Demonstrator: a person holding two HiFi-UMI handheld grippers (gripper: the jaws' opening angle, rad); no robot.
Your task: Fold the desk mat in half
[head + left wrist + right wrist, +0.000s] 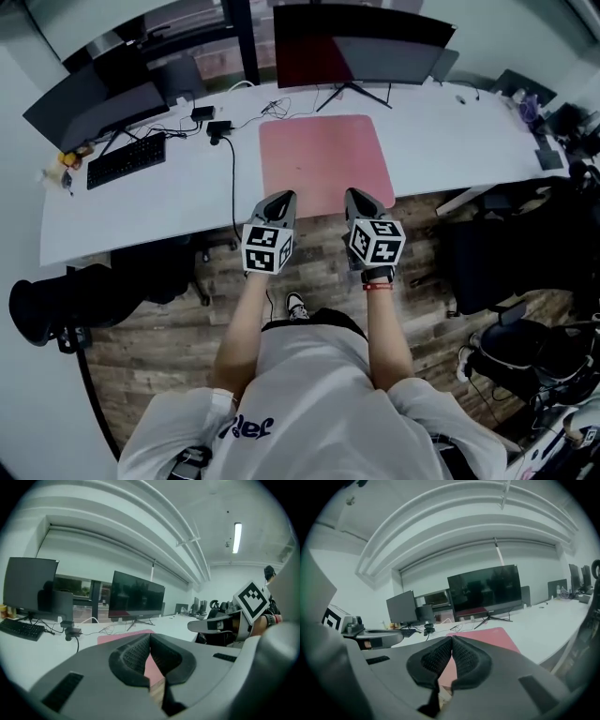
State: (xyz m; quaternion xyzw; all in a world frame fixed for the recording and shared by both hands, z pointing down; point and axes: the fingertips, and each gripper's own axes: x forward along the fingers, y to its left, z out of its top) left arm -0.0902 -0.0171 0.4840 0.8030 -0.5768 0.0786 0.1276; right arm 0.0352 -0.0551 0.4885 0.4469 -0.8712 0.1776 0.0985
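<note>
On my far left a black keyboard (127,159) sits on the long white counter (169,206), with a thin black cable (233,178) trailing toward the front edge; both are clear of the job. Next comes my left gripper (280,199), jaws pressed together on nothing, poised at the near edge of the flat pink rectangular desk mat (323,155), inboard of its left corner. Whether it touches the mat I cannot tell. The mat lies fully open on the counter, in front of the big dark centre monitor (361,37), its near edge about level with the counter's front edge. To the right of my left gripper, my right gripper (357,197) mirrors it, also closed and empty, inboard of the right near corner. The fold has not begun, so I judge the step in hand is taking hold of that near edge. To do it well I would part both jaws first, spread the two grippers outward toward the corners, and slip the lower jaws under the edge where the counter ends. Both pinches should land at matching spots so the edge rises level. Then I would carry it over squarely to the far edge, stopping short of the monitor's stand (354,94) and loose wires there.
</note>
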